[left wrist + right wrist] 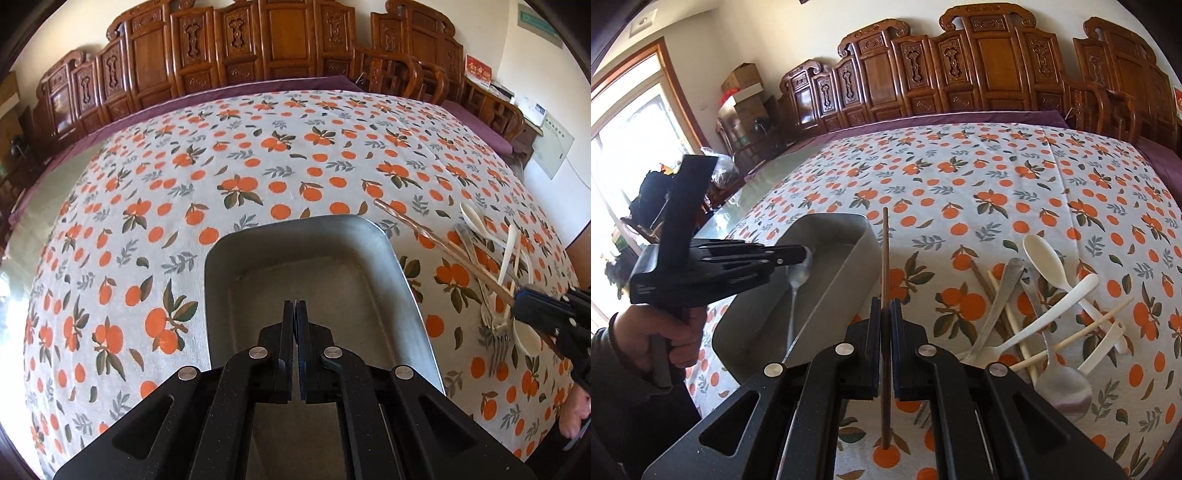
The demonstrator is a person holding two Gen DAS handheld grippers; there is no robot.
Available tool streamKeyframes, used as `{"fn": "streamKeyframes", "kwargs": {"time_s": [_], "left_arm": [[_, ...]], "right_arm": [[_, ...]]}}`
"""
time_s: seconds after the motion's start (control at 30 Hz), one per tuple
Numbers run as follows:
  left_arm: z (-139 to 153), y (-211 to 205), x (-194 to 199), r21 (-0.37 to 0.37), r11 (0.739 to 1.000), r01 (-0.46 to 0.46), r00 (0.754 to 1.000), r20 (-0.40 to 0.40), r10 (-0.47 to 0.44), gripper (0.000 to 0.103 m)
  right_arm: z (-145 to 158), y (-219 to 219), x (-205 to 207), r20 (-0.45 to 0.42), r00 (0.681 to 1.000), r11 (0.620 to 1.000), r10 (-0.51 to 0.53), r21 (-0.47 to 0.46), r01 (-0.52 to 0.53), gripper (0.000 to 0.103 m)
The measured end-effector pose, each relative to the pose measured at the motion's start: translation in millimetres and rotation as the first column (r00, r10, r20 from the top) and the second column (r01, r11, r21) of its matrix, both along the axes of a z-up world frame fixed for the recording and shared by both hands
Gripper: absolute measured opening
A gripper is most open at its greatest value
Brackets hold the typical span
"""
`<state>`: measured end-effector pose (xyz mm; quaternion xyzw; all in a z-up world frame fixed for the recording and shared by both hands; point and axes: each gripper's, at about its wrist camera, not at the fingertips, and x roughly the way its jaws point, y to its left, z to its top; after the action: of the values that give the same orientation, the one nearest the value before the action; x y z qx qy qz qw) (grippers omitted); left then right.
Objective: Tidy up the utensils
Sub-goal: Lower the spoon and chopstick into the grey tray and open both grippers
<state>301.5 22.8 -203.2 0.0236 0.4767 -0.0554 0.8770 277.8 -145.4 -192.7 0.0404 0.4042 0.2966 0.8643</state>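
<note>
Right now my right claw [885, 314] is clamped on a thin wooden chopstick [885, 254], which stands between the pads and points toward the desk's far edge. My left claw [294, 325] hovers over the grey metal tray [410, 291], pads pressed together; from the right view a metal spoon [798, 280] hangs from it into the tray. The remaining utensils lie in a loose heap [1049, 314] on the orange-print cloth [997, 184] toward the desk's right edge: smooth white plastic spoons, pale chopsticks, metal forks [496, 332] and a steel ladle-shaped spoon [1067, 391].
</note>
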Motion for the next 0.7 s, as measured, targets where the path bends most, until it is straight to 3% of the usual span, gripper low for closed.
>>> {"fn": "streamKeyframes", "kwargs": {"time_s": [0.2, 0.7], "left_arm": [[-7, 4, 6, -0.038, 0.999, -0.015, 1.0, -0.027, 0.014, 0.002], [37, 46, -16, -0.048, 0.994, -0.095, 0.99, 0.1, 0.1, 0.004]], "right_arm": [[4, 12, -7, 0.016, 1.0, 1.0, 0.018, -0.004, -0.018, 0.006], [8, 56, -25, 0.008, 0.999, 0.999, 0.045, 0.012, -0.045, 0.006]]}}
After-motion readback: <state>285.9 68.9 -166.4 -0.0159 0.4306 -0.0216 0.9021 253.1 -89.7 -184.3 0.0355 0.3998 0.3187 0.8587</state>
